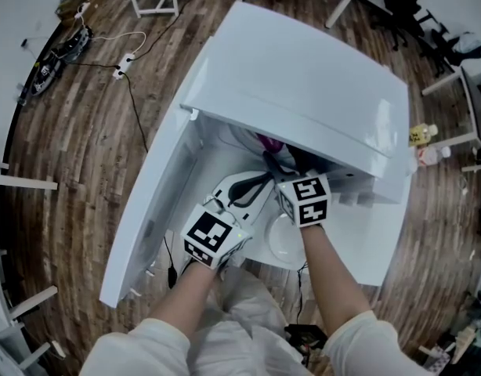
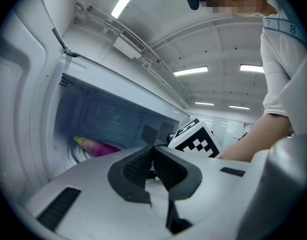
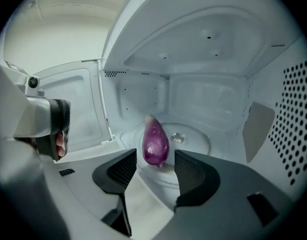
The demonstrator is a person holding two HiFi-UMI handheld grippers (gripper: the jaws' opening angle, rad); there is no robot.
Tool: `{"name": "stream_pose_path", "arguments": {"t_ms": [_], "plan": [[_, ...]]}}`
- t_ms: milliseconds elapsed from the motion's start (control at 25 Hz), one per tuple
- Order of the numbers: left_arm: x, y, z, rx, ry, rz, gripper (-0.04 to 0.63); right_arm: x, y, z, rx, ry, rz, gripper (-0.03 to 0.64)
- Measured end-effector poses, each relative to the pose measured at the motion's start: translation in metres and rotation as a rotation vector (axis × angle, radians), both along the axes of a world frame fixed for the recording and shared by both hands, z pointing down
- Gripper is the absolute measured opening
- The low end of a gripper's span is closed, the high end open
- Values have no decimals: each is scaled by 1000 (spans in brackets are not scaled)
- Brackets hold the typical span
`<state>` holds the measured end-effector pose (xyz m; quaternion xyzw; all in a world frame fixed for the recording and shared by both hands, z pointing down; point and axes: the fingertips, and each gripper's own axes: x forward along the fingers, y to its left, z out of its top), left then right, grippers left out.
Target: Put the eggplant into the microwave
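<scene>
1. A white microwave (image 1: 303, 92) sits in the middle, and its door (image 1: 146, 218) hangs open on the left side.
2. The purple eggplant (image 3: 155, 141) is inside the microwave. It lies on the round glass plate (image 3: 196, 143) on the microwave floor.
3. The thin end of the eggplant points to the far wall, and the fat end points to the near side.
4. The right gripper (image 3: 154, 170) reaches into the mouth of the microwave. Its jaws are wide apart.
5. The fat end of the eggplant sits in the gap between those two jaws, with a bit of space on each side. The jaws do not squeeze it.
6. The left gripper (image 2: 153, 166) is just to the left of the right one, near the open door. Its jaws are pressed together with nothing between them.
7. From the left gripper view, the eggplant shows far back on the left inside the microwave, and the right gripper's checkered cube (image 2: 196, 139) is close by on the right.
8. The floor (image 1: 76, 131) is dark wood, and cables (image 1: 119, 65) lie on it far to the left.
</scene>
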<state>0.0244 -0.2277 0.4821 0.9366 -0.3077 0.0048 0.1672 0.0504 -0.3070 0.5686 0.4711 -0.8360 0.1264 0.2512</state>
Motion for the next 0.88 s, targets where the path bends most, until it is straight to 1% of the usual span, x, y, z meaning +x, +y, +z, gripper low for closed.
{"name": "stream_pose_path", "arguments": {"t_ms": [400,600,880], "plan": [[-1,13,1,-13,-22,23,3,2,31,-24,43,-123,22,238],[3,20,-6,-10,-26,43,3,3,53,-46,90,-176,28,238],[9,34,-13,2,-39,76,3,15,85,-64,123,-204,46,238]]}}
